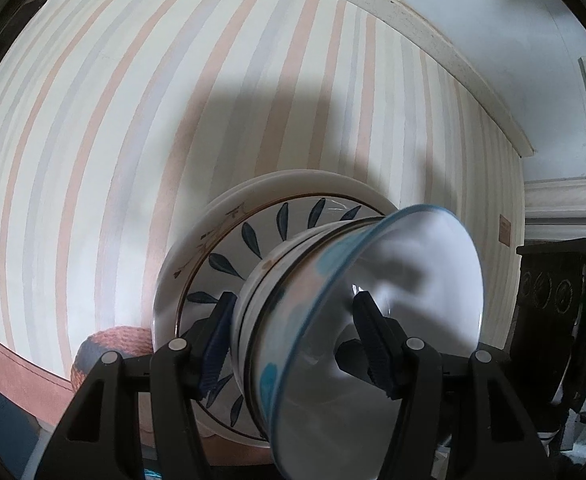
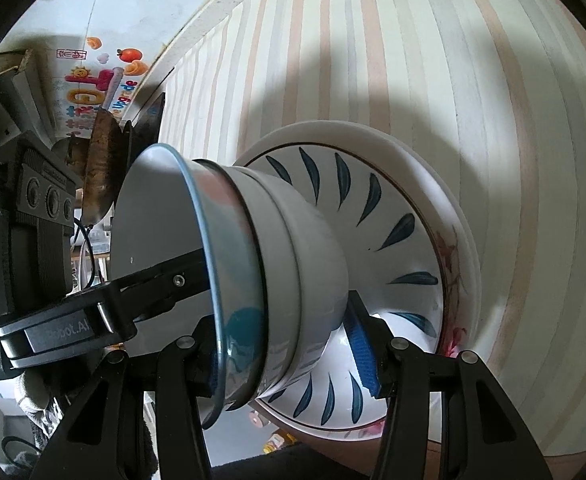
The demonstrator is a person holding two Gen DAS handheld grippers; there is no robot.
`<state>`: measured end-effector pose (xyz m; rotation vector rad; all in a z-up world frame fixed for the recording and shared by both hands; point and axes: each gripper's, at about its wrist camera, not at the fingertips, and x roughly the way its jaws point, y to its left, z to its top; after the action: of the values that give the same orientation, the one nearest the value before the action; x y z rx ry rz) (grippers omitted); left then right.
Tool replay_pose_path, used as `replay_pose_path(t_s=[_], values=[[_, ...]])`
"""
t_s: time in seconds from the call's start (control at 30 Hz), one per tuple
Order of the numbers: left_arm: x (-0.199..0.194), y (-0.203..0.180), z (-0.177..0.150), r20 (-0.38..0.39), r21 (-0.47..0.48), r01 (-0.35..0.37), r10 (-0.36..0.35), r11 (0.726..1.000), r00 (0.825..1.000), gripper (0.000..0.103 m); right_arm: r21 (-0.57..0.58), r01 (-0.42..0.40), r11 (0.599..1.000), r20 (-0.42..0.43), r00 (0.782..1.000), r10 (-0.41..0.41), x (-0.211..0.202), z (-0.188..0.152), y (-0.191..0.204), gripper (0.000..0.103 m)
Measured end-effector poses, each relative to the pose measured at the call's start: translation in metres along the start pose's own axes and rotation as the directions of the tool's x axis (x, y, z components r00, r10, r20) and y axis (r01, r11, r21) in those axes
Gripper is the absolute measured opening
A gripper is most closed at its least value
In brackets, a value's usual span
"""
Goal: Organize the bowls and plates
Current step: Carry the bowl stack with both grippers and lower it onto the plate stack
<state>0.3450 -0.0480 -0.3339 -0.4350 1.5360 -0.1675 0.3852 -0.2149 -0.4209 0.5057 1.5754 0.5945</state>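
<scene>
Black fingers (image 1: 229, 320) of left gripper (image 1: 297, 344) clamped across stacked bowls (image 1: 277, 280), one pad inside the blue-rimmed top bowl (image 1: 405, 280), the other against the stack's outer wall. Right gripper (image 2: 285, 344) closed on the same stack likewise, blue pad (image 2: 359, 356) outside, other finger within. Stack nested on leaf-patterned plate (image 2: 393, 232) atop white plate (image 2: 469, 240), over striped bench (image 1: 133, 120).

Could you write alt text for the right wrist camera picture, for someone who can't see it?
A stack of bowls, the top one blue-rimmed, sits on leaf-patterned plates atop a striped tablecloth. The right gripper straddles the bowls; the left gripper reaches into the top bowl.
</scene>
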Motion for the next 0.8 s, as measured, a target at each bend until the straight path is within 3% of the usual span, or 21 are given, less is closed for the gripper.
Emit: replay_pose_path(t_s=[0.43,0.63,0.8], values=[[0.002,-0.008,0.000,0.008,0.038,-0.030,0.030,0.999,1.000,0.057,0.025,-0.002,1.000,0.012,1.000,0.001,-0.007,-0.004,-0.010,0.053],[-0.015,-0.015,-0.006,0.070,0.064,-0.105,0.100,0.992,0.992,0.057,-0.021,0.060,0.998,0.044,0.997,-0.059,-0.020,-0.006,-0.001,0.053],[-0.042,-0.019,-0.018,0.160,0.065,-0.175,0.163,0.982,0.974,0.057,-0.064,0.118,0.991,0.114,0.987,-0.111,-0.047,-0.015,0.015,0.054]])
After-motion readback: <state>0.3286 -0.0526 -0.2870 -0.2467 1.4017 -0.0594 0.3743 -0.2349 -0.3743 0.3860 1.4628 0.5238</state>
